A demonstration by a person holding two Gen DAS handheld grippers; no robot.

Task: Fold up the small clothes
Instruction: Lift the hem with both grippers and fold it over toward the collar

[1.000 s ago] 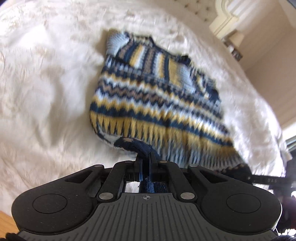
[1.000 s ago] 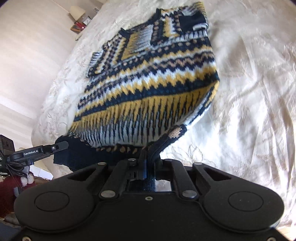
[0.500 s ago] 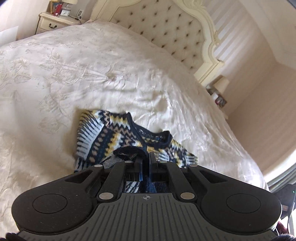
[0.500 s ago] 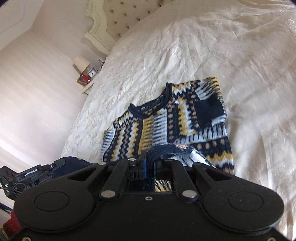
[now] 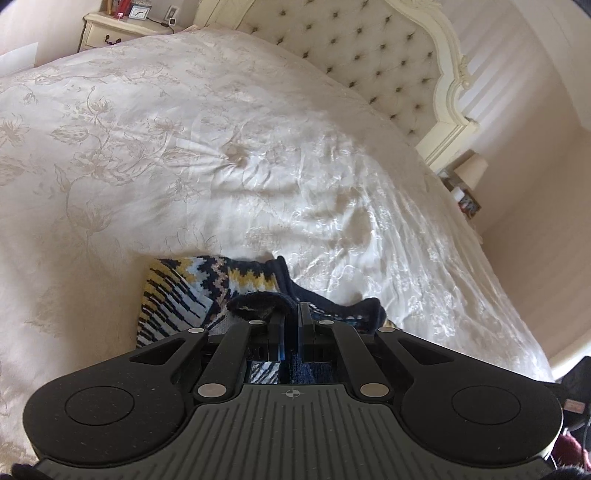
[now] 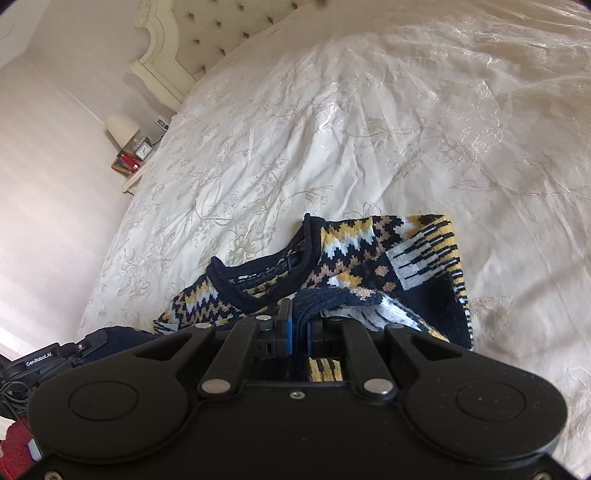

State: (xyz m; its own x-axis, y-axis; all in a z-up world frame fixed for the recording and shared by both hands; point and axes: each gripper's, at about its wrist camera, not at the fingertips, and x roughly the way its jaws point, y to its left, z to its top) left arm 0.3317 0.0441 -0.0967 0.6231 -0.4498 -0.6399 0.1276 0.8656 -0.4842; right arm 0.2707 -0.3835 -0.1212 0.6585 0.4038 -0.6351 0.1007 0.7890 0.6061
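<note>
- Cream embroidered bedspread (image 5: 221, 155) fills most of the left wrist view; the knitted sweater (image 5: 192, 291) lies on it at lower centre, half hidden behind the tool body.
- Left tongs (image 5: 290, 325), low in the middle, are pressed together on a dark navy fold of the sweater's edge.
- Tufted headboard (image 5: 369, 51) runs across the top right, a nightstand (image 5: 110, 31) sits at upper left, and a lamp (image 5: 472, 170) stands at the right edge.
- Right wrist view: the sweater (image 6: 369, 254) lies at centre on the bedspread (image 6: 369, 129), neckline open toward the left.
- Right tongs (image 6: 297, 325) pinch a navy hem fold lifted over the patterned knit.
- Lamp (image 6: 122, 129) and a small clock (image 6: 144, 149) stand at mid left, and the other black tool (image 6: 55, 360) shows at lower left.
</note>
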